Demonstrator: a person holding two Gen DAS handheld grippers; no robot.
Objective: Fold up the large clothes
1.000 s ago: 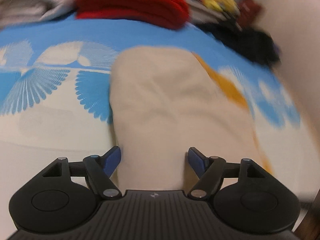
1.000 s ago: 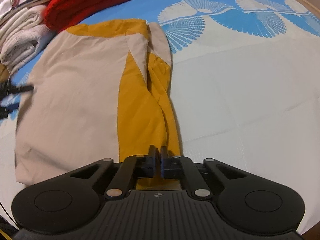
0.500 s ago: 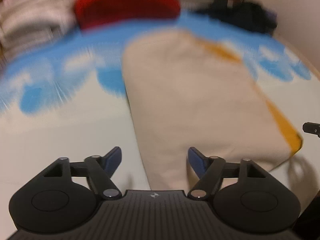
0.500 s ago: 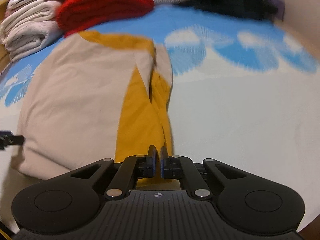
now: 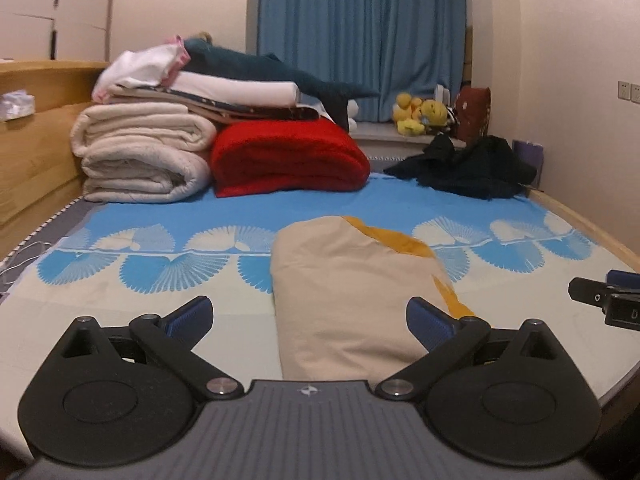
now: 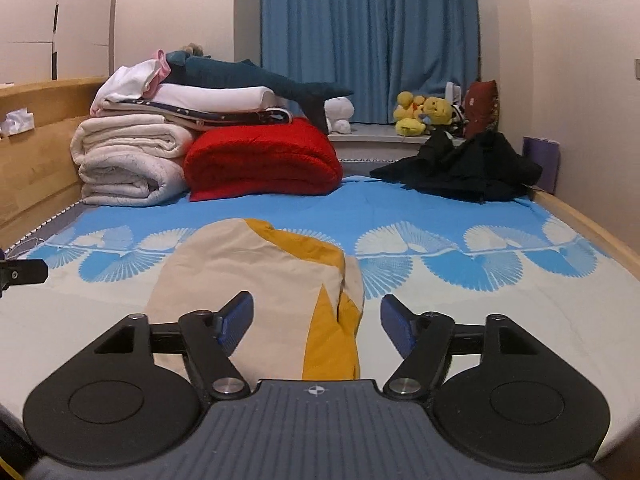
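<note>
A folded beige and mustard-yellow garment lies flat on the bed, also in the right wrist view. My left gripper is open and empty, held level just before the garment's near edge. My right gripper is open and empty, level above the garment's near end with the yellow panel between its fingers. The right gripper's tip shows at the left view's right edge; the left gripper's tip shows at the right view's left edge.
The bed has a blue and white fan-print sheet. At its head lie rolled white quilts, a red blanket and stacked linens. A dark clothes heap lies far right. Wooden bed rails run along both sides.
Both grippers pulled back and tilted up to a level view of the room. The right gripper, shut on the garment's yellow edge before, has opened and let go.
</note>
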